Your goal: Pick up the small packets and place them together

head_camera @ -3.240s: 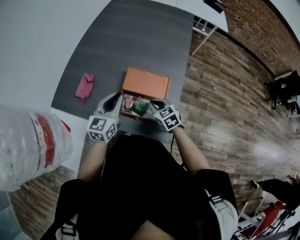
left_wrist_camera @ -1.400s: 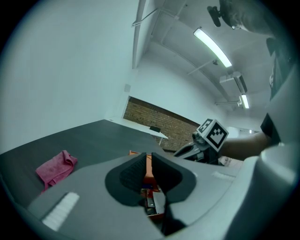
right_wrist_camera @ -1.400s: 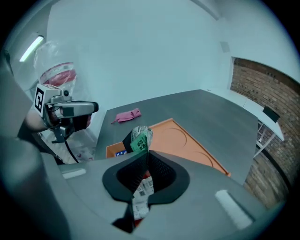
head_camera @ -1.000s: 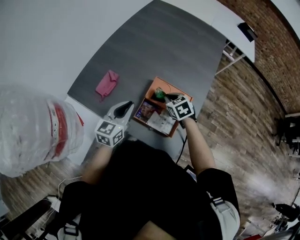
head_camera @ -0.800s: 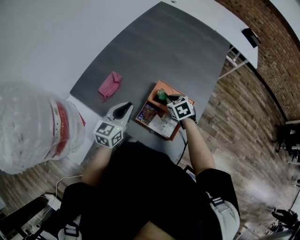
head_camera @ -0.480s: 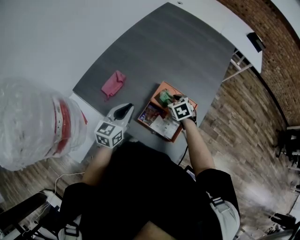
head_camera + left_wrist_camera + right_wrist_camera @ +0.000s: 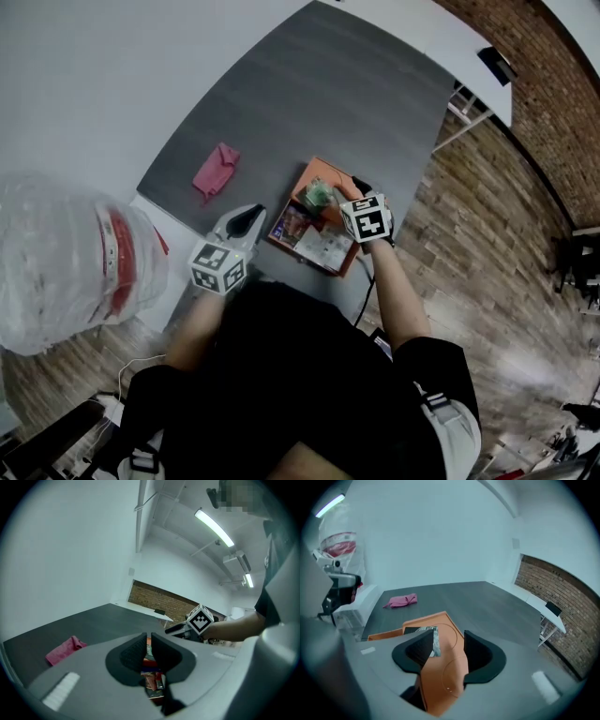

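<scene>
**Change of state.** The right hand-held gripper (image 7: 447, 643) has just been opening its jaws. They now stand spread, with nothing between the pads. Only the bare floor of the orange tray (image 7: 445, 681) shows in the gap. A second ago this hand-held gripper was closed on the green packet (image 7: 317, 195) and held it over the tray. The packet now lies in the tray, just beyond and to the left of the jaw tips, free of both pads. In the right gripper view a packet edge shows beside the left-hand jaw, outside the gap. Whether it is the green one cannot be told.

**Left hand-held gripper (image 7: 148, 649).** Its jaws are drawn almost together, leaving a thin slit, and they pinch nothing. It is at the near-left edge of the tray, as it was a second ago. Through the slit the other packets (image 7: 294, 225) show, lying in the tray ahead of and below its tips.

**Meaning for the task.**
- The green packet has been released into the tray, on the far side of the other packets. The placing step for this item reads as done.
- No loose packet shows on the tabletop (image 7: 309, 84). The only thing lying there is a pink cloth (image 7: 216, 170), well to the left of the left hand-held gripper.
- Next step, as a judgement: back the right hand-held gripper clear without dragging the packet.
</scene>
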